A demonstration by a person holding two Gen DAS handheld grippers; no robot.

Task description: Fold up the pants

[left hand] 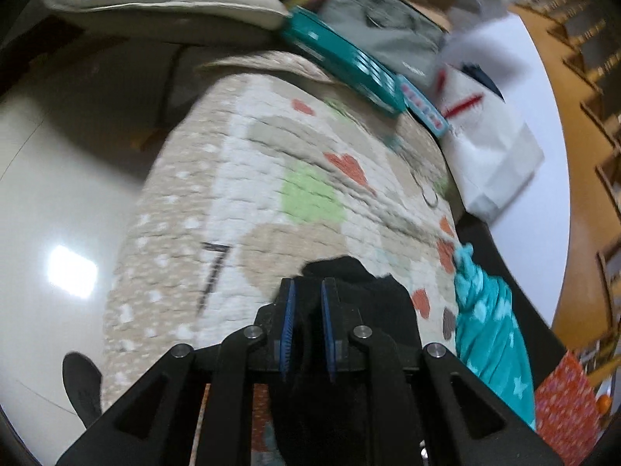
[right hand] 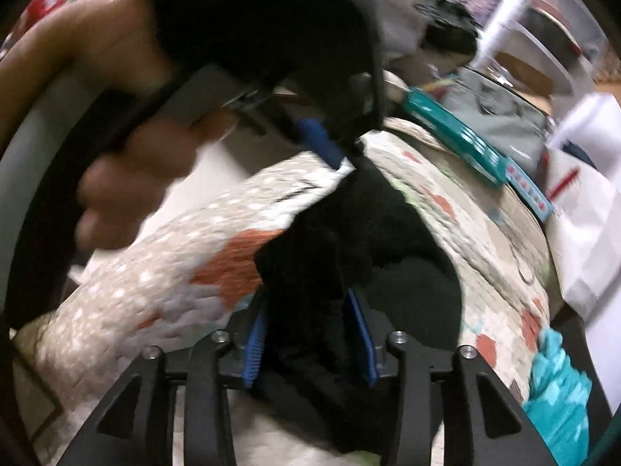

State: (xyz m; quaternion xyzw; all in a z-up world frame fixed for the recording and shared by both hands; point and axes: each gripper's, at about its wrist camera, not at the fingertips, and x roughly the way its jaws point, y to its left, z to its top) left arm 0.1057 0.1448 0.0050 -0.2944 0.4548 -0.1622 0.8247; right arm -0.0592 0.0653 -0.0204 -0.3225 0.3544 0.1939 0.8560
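Note:
The black pants [left hand: 372, 303] lie bunched on a quilted mat [left hand: 240, 194] printed with hearts and a number seven. My left gripper [left hand: 308, 291] is shut on a fold of the pants, its blue pads close together with black cloth pinched between them. In the right wrist view a person's hand [right hand: 128, 194] holds that left gripper [right hand: 337, 155] at the upper left, and black cloth hangs from it down to the pants [right hand: 349, 225]. My right gripper [right hand: 307, 295] stands open with its pads spread. Black cloth lies loosely between them.
A teal star-print cloth [left hand: 489, 322] lies at the mat's right edge. A teal box [left hand: 349, 62] and a white bag [left hand: 489, 143] sit along the far right. A beige cushion [left hand: 155, 0] is at the back, glossy floor [left hand: 58, 194] on the left.

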